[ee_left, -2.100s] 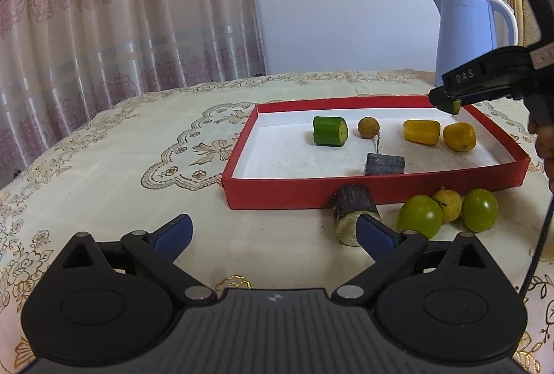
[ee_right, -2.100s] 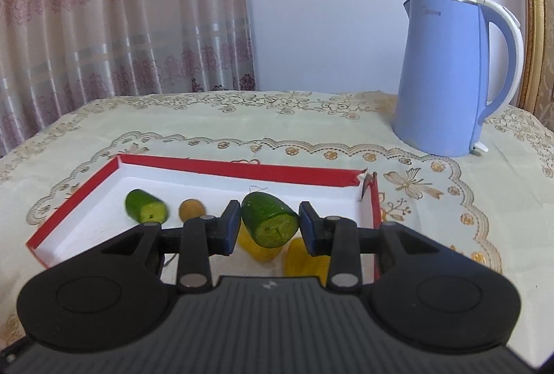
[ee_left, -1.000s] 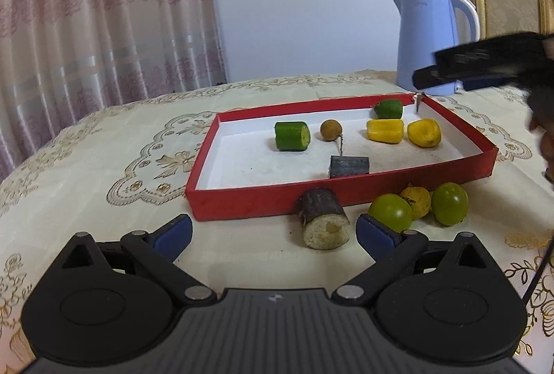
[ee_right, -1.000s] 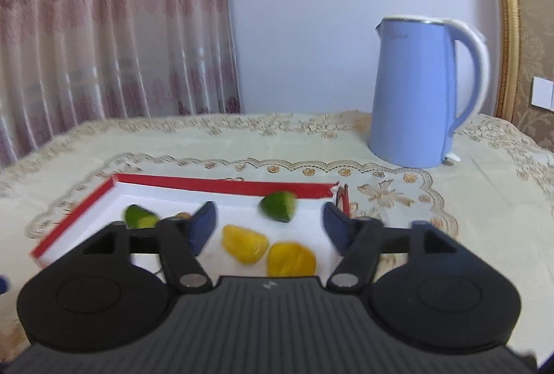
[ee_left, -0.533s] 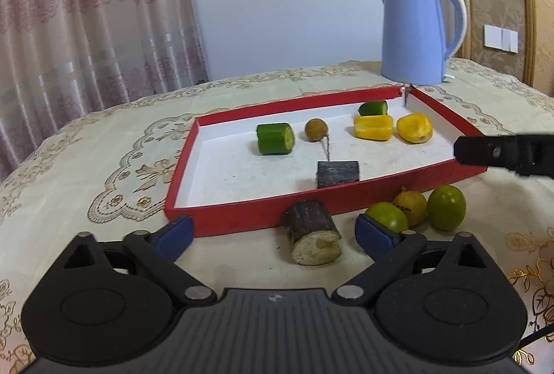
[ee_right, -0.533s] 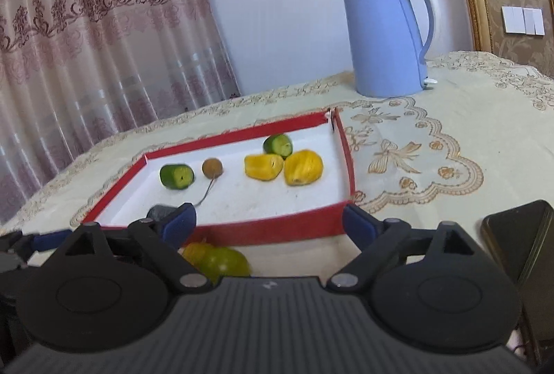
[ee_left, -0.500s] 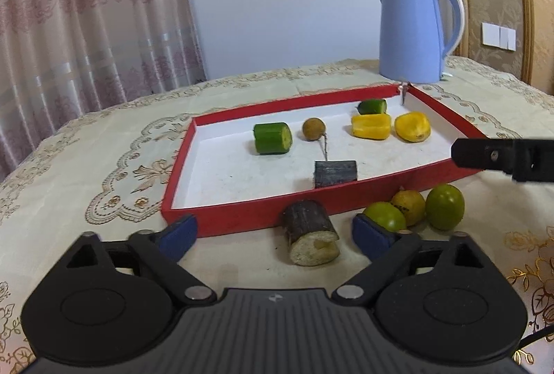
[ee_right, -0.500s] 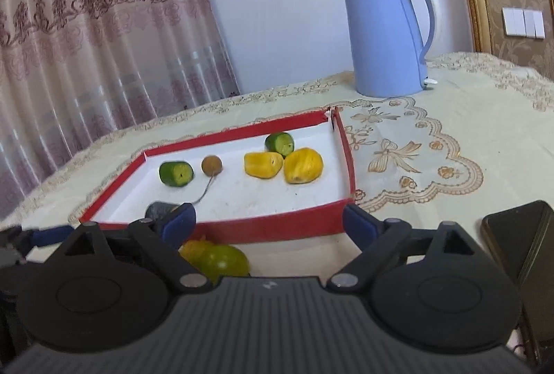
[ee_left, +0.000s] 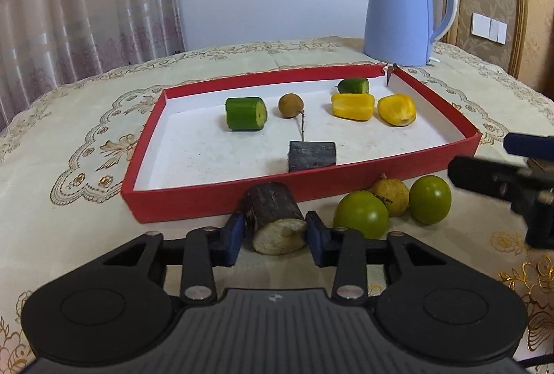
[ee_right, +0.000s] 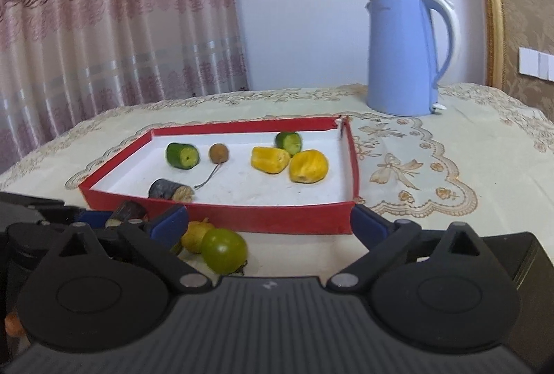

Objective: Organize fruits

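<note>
Grabbing step: closing the left gripper [ee_left: 275, 232] on the cane piece [ee_left: 273, 218], with both blue pads touching its sides. Found on the desk [ee_left: 69, 149], just in front of the near wall of the red tray [ee_left: 207, 197], with the pale cut end facing the camera. Opening the right gripper [ee_right: 268, 216] wide, with nothing between its jaws, low over the desk and close to 3 round fruits. Those 3: 2 green fruits [ee_left: 362, 213] and 1 yellow fruit [ee_left: 389, 195], bunched together just beside the cane piece, also outside the tray. Already inside the tray: 1 other cane piece [ee_left: 311, 156], 2 cucumber pieces [ee_left: 246, 113], 1 small brown fruit [ee_left: 291, 105] with a thin stem, and 2 yellow pieces [ee_left: 352, 106]. Probably more than halfway done, with 4 things left outside. Next, most likely: squeeze firmly, lift high enough to clear the red wall, carry over, and set down next to the other cane piece, like with like. Careful not to bump the wall or knock the nearest green fruit. After that, maybe a green fruit for the right gripper.
</note>
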### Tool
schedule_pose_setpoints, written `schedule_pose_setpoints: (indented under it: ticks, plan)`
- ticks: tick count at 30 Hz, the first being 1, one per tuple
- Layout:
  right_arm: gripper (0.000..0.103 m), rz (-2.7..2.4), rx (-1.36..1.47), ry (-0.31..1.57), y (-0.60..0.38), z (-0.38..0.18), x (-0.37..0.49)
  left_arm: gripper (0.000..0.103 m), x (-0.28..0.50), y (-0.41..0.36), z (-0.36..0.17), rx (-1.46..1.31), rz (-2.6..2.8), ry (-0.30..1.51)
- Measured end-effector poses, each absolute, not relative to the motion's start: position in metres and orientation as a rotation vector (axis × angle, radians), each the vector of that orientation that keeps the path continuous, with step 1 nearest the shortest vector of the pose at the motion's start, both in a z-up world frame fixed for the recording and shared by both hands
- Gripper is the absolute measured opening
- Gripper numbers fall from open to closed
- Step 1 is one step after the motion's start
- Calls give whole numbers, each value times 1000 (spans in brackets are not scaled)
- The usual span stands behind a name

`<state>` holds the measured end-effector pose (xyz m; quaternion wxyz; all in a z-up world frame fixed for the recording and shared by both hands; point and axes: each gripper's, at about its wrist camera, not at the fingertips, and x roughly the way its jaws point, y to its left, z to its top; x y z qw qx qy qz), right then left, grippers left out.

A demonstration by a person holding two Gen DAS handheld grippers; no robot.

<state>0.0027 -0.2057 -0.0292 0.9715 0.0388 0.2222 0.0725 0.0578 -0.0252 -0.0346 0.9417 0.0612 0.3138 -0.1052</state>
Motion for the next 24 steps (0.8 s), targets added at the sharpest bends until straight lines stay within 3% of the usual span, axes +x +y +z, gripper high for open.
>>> schedule_pose_setpoints:
  ticks: [5, 8, 10, 12, 17, 20, 22, 24]
  plan:
    - [99, 157, -45, 477, -192, -33, 5, 32, 47, -10, -31, 122, -127, 614]
    - [87, 209, -34, 499, -191, -35, 11, 32, 46, 4, -30, 117, -64, 619]
    - [70, 239, -9, 535, -193, -38, 18, 32, 48, 13, -30, 101, -44, 626]
    - [61, 262, 13, 563, -197, -42, 23, 32, 49, 18, -31, 100, -29, 627]
    - [58, 308, -14, 611, -197, -48, 30, 32, 51, 15, -35, 122, -4, 628]
    - [72, 358, 7, 618, -199, -49, 32, 32, 51, 15, -37, 119, 1, 622]
    - [91, 388, 21, 626, -200, -50, 35, 32, 51, 15, -37, 116, 0, 622]
    - [103, 373, 7, 637, -198, -50, 36, 32, 51, 16, -37, 111, 3, 623]
